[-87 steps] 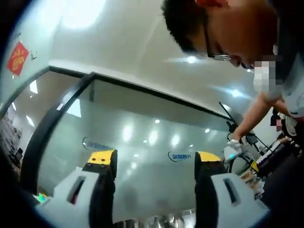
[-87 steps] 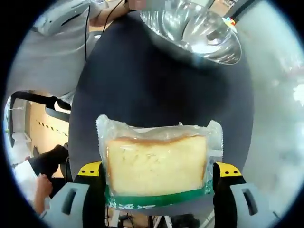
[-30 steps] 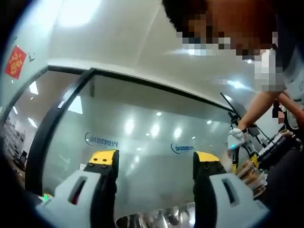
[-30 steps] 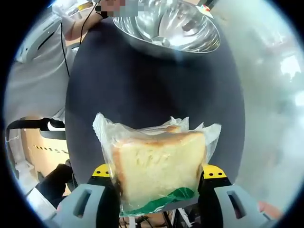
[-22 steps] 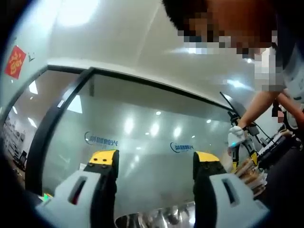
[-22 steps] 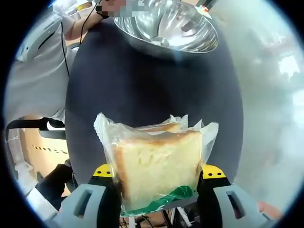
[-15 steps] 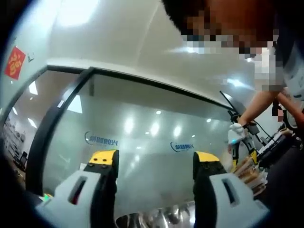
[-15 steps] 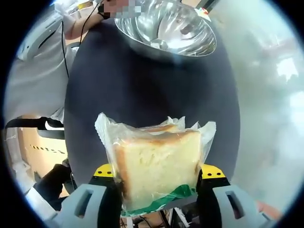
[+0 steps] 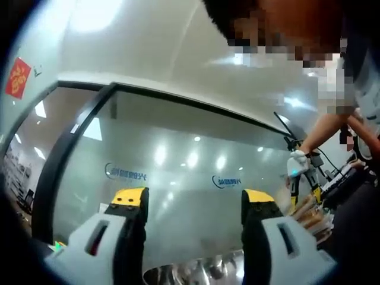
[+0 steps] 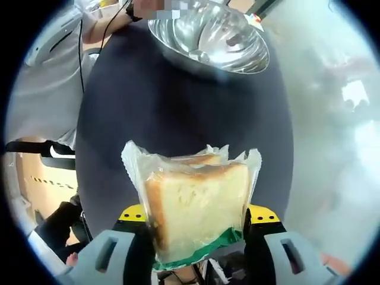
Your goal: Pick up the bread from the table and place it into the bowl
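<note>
Dark table (image 10: 178, 119), steel bowl (image 10: 208, 35), right tongs (image 10: 196, 228) clamping bagged bread (image 10: 199, 205)

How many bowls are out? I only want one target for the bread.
1. The metal bowl sits on the dark round table, ahead of the wrapped bread clamped in the right gripper. Its rim also shows below the left gripper.

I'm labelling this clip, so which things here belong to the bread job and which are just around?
Part of the job:
- wrapped bread, held in the right claw
- metal bowl
- dark table

Just around:
- left claw, open, pointing at a glass wall
- red paper sign
</note>
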`<state>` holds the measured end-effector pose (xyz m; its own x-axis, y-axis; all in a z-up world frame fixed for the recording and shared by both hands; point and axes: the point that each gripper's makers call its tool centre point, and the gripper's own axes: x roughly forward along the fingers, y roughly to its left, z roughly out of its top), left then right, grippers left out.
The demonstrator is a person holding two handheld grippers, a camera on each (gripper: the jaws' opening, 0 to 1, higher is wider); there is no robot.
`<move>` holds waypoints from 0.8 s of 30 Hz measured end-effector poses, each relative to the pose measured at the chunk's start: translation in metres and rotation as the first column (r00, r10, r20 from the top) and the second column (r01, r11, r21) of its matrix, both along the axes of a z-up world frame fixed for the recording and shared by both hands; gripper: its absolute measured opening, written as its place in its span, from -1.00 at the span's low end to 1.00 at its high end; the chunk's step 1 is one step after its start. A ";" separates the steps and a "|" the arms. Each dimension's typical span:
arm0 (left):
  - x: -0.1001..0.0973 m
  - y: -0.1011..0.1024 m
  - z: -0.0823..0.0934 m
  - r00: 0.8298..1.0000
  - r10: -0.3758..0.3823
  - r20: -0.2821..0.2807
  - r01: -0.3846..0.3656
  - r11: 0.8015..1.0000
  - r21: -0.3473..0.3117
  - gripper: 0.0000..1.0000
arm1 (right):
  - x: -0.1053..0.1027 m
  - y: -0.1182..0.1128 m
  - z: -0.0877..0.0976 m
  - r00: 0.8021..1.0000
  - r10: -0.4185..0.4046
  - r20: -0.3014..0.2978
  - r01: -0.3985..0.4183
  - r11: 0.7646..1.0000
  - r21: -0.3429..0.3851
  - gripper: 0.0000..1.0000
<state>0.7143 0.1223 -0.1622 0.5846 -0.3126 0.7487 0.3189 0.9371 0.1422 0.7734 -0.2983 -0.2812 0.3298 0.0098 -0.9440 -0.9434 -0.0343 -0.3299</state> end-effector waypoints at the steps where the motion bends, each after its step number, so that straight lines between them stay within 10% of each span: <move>1: 0.000 0.000 0.000 1.000 0.001 -0.001 -0.001 1.000 0.001 0.11 | 0.000 -0.001 -0.001 1.000 0.003 0.005 -0.003 1.000 -0.001 0.11; 14: 0.001 -0.011 -0.003 1.000 -0.019 -0.010 0.019 1.000 0.019 0.12 | -0.013 -0.004 0.010 0.997 -0.044 0.067 0.036 0.992 0.125 0.41; 18: 0.000 -0.014 -0.003 1.000 -0.013 -0.007 0.014 0.999 0.039 0.12 | -0.008 0.003 0.039 0.967 -0.247 0.064 0.218 0.930 0.295 0.54; 20: -0.002 -0.014 -0.002 1.000 -0.014 -0.002 0.014 0.999 0.040 0.12 | 0.002 -0.003 0.051 0.890 -0.456 0.027 0.412 0.826 0.385 0.42; 24: -0.007 -0.012 0.001 1.000 -0.014 0.012 0.013 0.999 0.038 0.11 | 0.011 -0.009 0.062 0.548 -0.797 -0.255 0.782 0.379 0.496 0.08</move>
